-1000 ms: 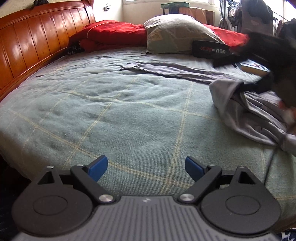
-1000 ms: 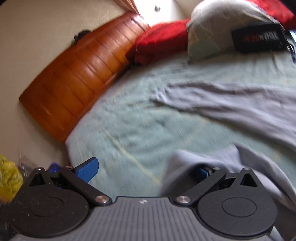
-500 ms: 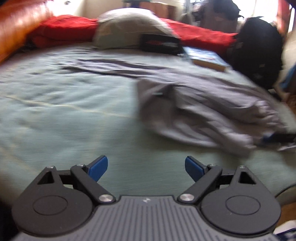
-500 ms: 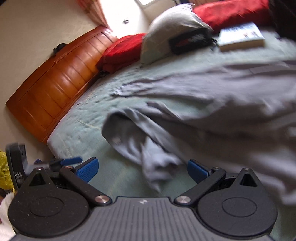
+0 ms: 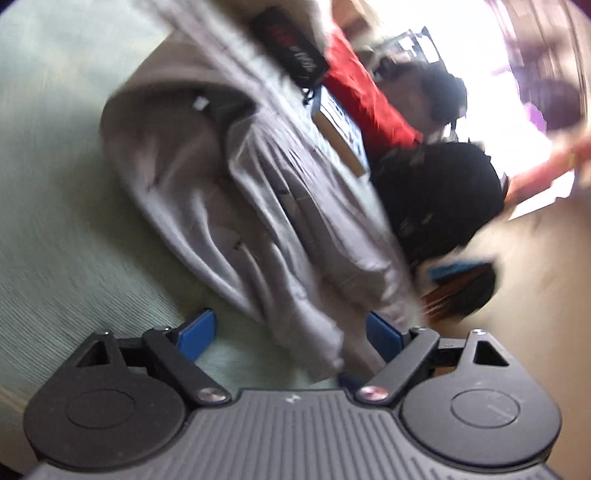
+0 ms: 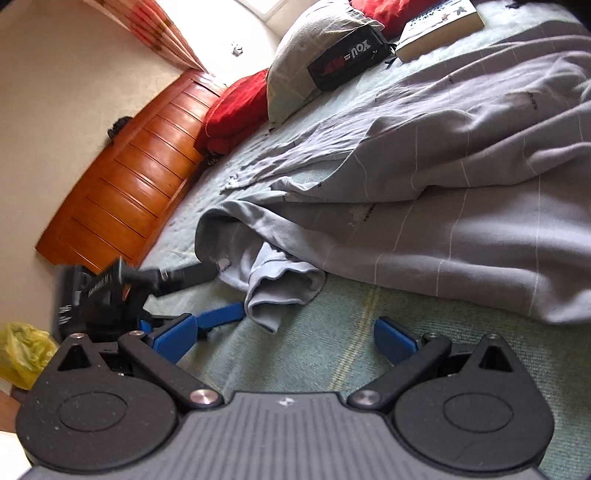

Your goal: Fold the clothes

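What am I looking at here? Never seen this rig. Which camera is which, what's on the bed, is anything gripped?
There is no robot. A person holds a two-finger gripper in each hand, and each gripper carries a fisheye camera that looks forward along its blue-tipped fingers.

The blurred, tilted picture is from the left gripper. Its jaws are open, with a bunched edge of the grey shirt lying between them, not pinched.

The sharper picture is from the right gripper, which is open over bare green bedcover and holds nothing. The left gripper shows at its left edge, beside the shirt's crumpled end.

On the bed, the shirt is spread out and rumpled. Further back lie a pillow, a black pouch, a book and a red blanket.
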The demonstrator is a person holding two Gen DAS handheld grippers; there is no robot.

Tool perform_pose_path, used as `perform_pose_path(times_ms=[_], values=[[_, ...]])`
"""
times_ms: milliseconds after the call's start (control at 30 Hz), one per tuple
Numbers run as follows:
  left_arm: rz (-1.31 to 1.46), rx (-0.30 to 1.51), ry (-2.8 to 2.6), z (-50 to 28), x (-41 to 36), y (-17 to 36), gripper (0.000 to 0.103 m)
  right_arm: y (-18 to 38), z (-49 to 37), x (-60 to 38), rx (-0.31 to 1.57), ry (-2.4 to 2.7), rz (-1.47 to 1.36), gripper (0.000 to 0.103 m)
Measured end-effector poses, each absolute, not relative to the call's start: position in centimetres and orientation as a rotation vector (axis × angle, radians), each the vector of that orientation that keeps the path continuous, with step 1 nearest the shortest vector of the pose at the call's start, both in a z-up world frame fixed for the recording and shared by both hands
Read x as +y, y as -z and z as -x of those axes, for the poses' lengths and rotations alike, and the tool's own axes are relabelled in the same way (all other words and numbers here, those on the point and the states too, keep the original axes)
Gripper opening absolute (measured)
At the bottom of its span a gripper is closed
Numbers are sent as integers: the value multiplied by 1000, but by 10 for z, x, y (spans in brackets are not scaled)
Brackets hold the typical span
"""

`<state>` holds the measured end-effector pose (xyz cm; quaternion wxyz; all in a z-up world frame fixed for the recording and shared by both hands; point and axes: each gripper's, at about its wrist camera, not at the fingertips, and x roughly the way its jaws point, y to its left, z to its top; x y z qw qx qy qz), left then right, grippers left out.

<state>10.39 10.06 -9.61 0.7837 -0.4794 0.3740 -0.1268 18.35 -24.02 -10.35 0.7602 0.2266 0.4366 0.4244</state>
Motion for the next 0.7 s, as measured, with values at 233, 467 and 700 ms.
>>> perform_pose_path(times_ms=[233,467,700], values=[[1091,740,207,-117,98,118,51,108,-187,-239,935,-945,-517,103],[1082,724,220,-106,81,131,31,109,-187,-237,927,-948,-511,103],[1004,759,203,-110,82,128,12,105,-184,-236,919,-934,-495,103]])
